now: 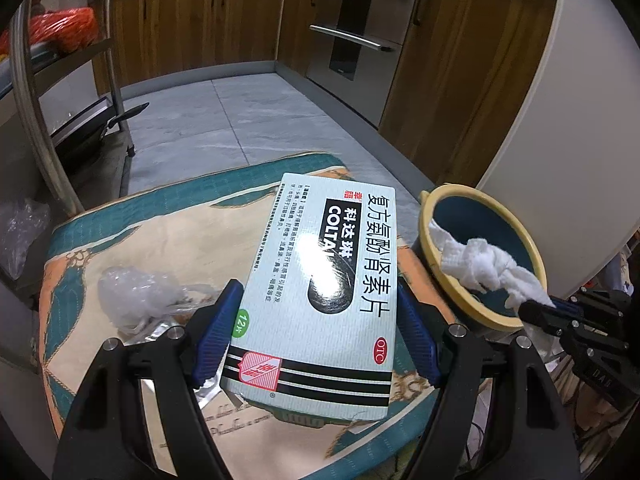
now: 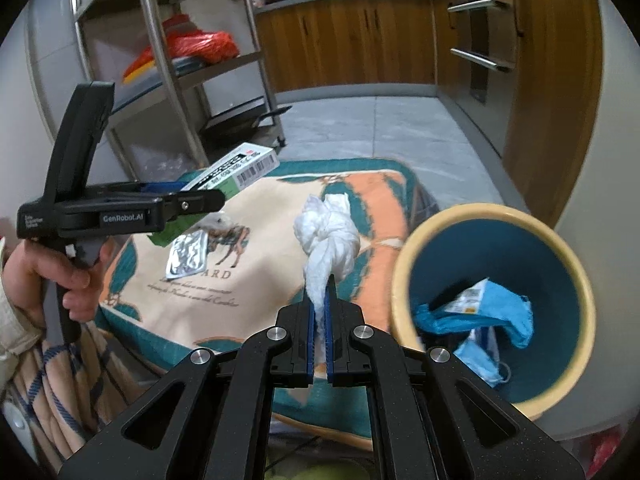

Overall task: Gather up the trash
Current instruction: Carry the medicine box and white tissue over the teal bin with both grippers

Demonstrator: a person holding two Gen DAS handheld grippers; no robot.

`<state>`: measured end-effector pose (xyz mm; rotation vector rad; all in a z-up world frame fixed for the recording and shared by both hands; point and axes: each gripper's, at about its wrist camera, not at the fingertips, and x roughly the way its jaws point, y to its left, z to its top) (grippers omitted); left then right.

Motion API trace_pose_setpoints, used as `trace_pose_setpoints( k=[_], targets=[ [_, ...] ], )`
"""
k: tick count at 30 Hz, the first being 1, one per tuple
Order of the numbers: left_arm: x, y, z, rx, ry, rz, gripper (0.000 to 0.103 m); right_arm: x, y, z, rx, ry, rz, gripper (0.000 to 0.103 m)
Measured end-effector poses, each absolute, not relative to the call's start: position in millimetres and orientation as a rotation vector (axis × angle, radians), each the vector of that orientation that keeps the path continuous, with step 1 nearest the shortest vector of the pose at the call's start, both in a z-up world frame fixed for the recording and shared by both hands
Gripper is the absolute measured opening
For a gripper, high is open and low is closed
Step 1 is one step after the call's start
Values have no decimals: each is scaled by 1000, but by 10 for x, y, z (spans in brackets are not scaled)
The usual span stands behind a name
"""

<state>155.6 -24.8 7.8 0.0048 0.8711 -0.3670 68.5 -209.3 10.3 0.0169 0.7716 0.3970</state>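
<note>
Angling downward over the cloth-covered bench (image 1: 168, 232), the left hand-held gripper (image 1: 320, 340) clamps a pale medicine box (image 1: 320, 280) by its long sides, lifted above the cloth; the person's hand (image 2: 60, 276) grips its handle. The right hand-held gripper (image 2: 319, 320) is pinched tight on a twisted white tissue (image 2: 328, 240), held up just beside the yellow-rimmed bin (image 2: 404, 272). Inside the bin lie a blue face mask (image 2: 500, 312) and other scraps too blurred to name. A crumpled clear plastic wrap (image 1: 136, 296) and a foil blister pack (image 2: 188, 256) rest on the cloth, the pack partly hidden behind the box in the left view.
</note>
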Motion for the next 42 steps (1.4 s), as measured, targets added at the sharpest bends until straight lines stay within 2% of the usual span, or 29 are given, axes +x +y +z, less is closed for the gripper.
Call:
trace_pose_setpoints(
  k=[27,42],
  targets=[
    [1605,-1513,101,46,892,-534,74,650,-3214,135,110,729,182,5],
    [1741,-2303,-401,176,1025,-607,74,831,-3471,-244,162,846,89,5]
  ],
)
